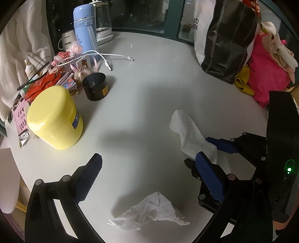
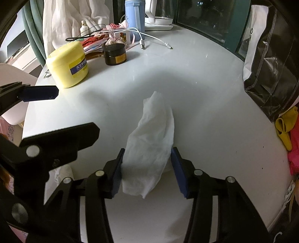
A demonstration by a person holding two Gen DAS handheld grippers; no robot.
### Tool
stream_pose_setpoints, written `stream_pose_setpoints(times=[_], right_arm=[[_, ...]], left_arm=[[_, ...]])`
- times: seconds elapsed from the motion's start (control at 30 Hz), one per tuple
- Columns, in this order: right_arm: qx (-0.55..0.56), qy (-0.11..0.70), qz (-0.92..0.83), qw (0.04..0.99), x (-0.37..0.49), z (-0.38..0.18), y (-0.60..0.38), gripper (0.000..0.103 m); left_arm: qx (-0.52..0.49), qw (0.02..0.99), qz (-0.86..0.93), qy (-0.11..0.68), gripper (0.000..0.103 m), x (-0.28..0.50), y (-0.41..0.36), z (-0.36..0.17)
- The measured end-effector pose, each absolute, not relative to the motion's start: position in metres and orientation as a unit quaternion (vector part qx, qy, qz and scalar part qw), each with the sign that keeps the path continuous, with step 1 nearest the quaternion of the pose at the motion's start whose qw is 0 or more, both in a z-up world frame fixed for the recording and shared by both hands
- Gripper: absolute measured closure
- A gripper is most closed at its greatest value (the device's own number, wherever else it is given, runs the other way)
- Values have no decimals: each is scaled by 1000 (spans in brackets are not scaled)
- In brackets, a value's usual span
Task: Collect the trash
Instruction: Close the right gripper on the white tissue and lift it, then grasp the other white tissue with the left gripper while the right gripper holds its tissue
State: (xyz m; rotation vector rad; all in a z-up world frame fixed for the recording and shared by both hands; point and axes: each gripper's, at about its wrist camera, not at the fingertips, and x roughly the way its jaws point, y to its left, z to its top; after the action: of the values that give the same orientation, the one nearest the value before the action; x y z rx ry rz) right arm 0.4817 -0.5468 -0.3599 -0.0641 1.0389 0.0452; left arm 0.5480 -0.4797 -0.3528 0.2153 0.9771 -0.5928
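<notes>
On white round table, yellow jar, dark window behind

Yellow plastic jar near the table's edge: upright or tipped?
Tipped. The yellow plastic jar leans, its lid slanted and label skewed, resting against the clutter behind it.

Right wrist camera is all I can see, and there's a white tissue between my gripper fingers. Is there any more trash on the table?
Observer: Yes. The left wrist view shows a second crumpled tissue lying on the table, right below the left gripper.
Operator: Is that gripper grabbing it?
Observer: No. The left gripper is wide open, with a finger on each side of the crumpled tissue and neither one touching it.
</notes>
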Motion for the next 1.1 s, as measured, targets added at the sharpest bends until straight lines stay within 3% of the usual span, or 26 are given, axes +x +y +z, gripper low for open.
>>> stream_pose_setpoints(times=[0.07, 0.13, 0.43, 1.1], right_arm=[[-31, 495, 24, 868, 482, -360, -547, 60], [-33, 492, 25, 869, 480, -359, -546, 72], [-26, 488, 32, 872, 475, -356, -545, 88], [-31, 479, 58, 875, 452, -333, -529, 90]], left_arm=[[102, 835, -281, 462, 6, 547, -480, -354], [102, 835, -281, 462, 6, 546, -481, -355], [101, 836, -277, 462, 6, 541, -477, -352], [83, 845, -249, 466, 6, 506, -443, -340]])
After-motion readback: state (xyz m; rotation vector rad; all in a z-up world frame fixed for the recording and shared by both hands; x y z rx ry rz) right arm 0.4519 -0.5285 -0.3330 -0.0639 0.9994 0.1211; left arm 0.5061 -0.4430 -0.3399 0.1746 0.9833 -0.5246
